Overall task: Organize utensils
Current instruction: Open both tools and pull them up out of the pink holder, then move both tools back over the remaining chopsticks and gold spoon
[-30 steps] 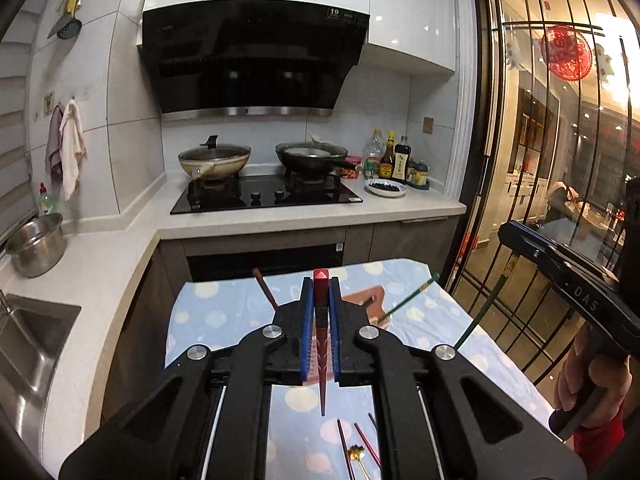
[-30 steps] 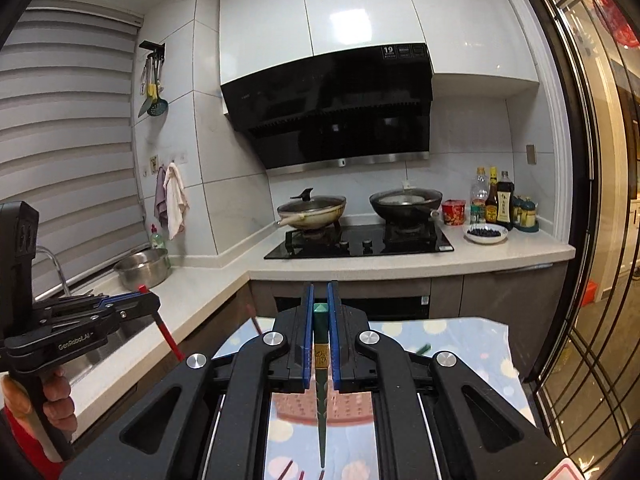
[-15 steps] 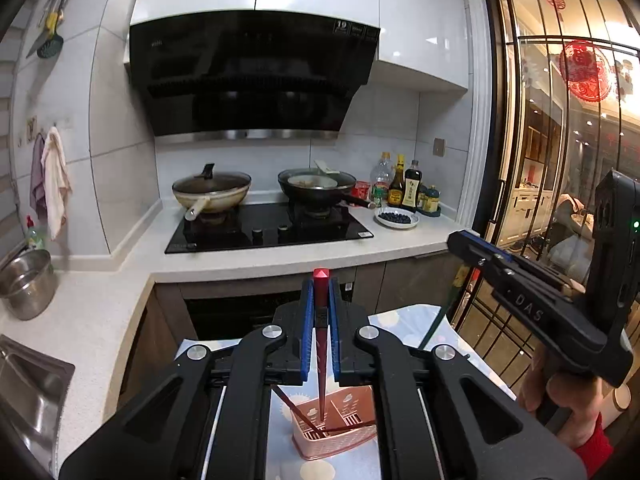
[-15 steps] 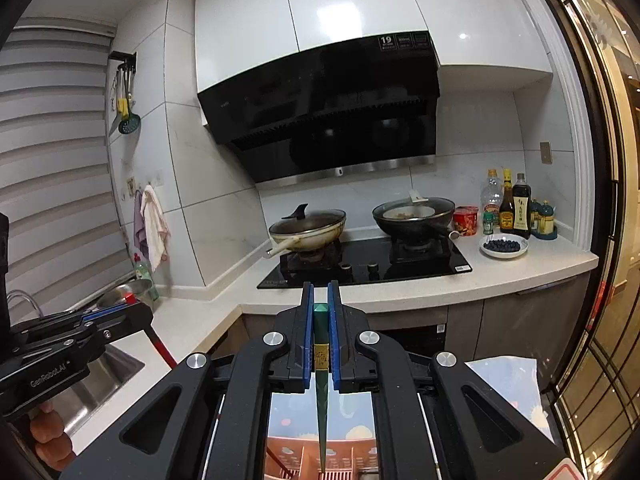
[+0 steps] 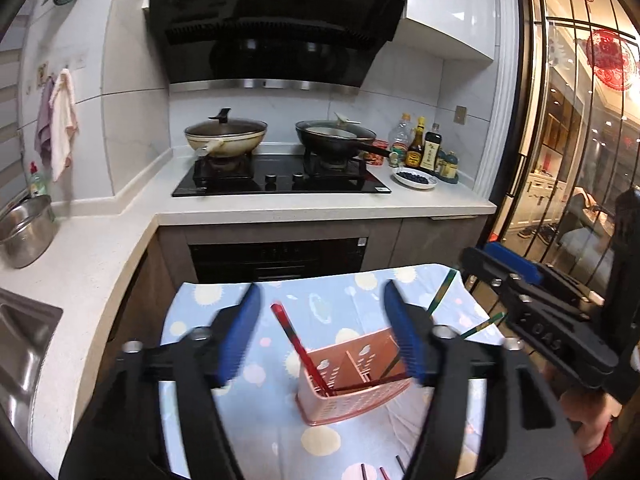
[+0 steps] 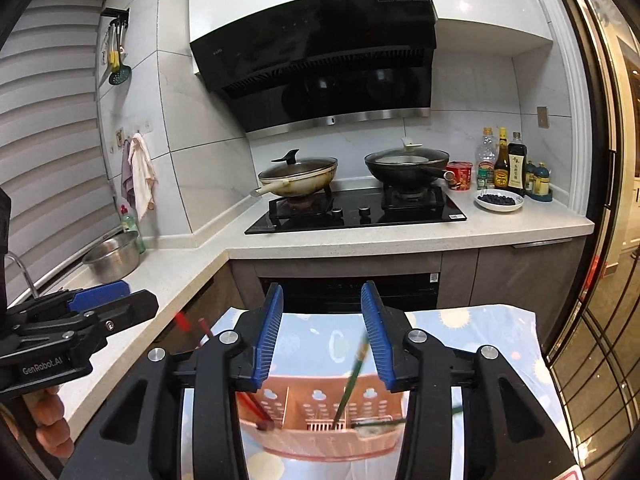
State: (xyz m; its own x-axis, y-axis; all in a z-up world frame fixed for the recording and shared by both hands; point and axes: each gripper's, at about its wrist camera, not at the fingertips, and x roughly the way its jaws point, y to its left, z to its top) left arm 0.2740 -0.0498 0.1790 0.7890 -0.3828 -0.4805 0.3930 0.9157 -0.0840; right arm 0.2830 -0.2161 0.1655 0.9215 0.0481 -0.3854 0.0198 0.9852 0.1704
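Red chopstick (image 5: 298, 346), green chopstick (image 6: 352, 380): light, stiff, slippery; we grip mid-shaft. Both tongs, left (image 5: 320, 336) and right (image 6: 322, 334), just opened, empty.

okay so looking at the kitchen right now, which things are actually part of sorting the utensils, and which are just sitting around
Part of the job:
- pink utensil basket
- red chopsticks leaning in it
- green chopstick standing in it
- left gripper and right gripper, both open

Just sitting around:
- two lidded pans on the stove
- sauce bottles
- steel pot
- hanging towels
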